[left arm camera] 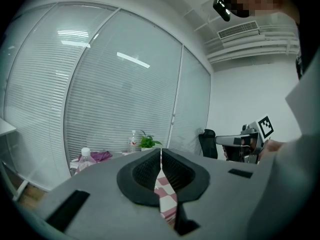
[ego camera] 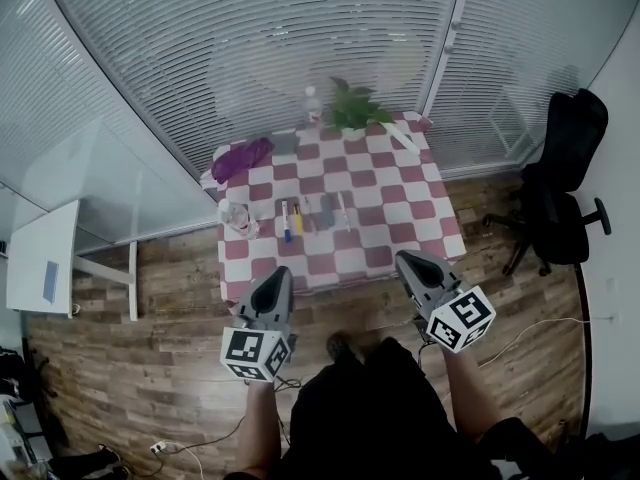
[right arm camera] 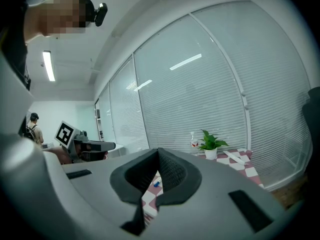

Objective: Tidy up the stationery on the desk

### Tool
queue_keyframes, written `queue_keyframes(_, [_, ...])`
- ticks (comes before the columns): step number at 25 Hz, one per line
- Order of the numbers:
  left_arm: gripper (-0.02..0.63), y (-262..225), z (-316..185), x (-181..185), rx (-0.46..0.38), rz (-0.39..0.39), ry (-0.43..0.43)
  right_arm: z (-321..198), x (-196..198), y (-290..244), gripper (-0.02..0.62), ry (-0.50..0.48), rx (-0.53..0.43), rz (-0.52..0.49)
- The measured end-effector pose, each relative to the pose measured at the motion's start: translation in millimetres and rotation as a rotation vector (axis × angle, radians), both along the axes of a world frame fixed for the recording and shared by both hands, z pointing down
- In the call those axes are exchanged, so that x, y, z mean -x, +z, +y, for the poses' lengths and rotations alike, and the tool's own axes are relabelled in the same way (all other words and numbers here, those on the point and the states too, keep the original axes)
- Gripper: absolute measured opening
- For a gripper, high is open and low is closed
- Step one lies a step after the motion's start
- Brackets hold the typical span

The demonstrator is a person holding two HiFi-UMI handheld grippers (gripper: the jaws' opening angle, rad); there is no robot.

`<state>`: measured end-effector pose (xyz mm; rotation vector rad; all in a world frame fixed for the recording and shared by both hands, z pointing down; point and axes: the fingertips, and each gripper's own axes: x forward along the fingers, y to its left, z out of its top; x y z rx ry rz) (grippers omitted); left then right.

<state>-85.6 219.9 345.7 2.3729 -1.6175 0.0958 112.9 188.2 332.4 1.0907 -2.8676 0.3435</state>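
Several pens lie in a row on the red-and-white checked tablecloth: a blue-capped marker, a yellow pen, a grey one and a white pen. A clear cup stands to their left. My left gripper and right gripper hover in front of the table's near edge, both shut with nothing between the jaws. Through the right jaws a bit of blue marker shows.
A purple cloth, a water bottle, a potted plant and a white flat item sit at the table's far side by the blinds. A black office chair stands right, a white desk left. Cables lie on the wooden floor.
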Motion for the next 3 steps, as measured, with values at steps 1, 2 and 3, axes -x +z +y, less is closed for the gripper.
queue_keyframes(1, [0.038, 0.0, 1.5, -0.9, 0.003, -0.002, 0.001, 1.4, 0.2, -0.5, 0.021, -0.003, 0.001, -0.001])
queue_keyframes(2, [0.038, 0.0, 3.2, -1.8, 0.006, -0.004, 0.002, 2.9, 0.4, -1.0, 0.021, -0.006, 0.002, -0.002])
queue_keyframes(3, [0.038, 0.0, 4.8, -2.7, 0.010, -0.006, 0.003, 4.4, 0.6, -1.5, 0.021, -0.008, 0.004, -0.003])
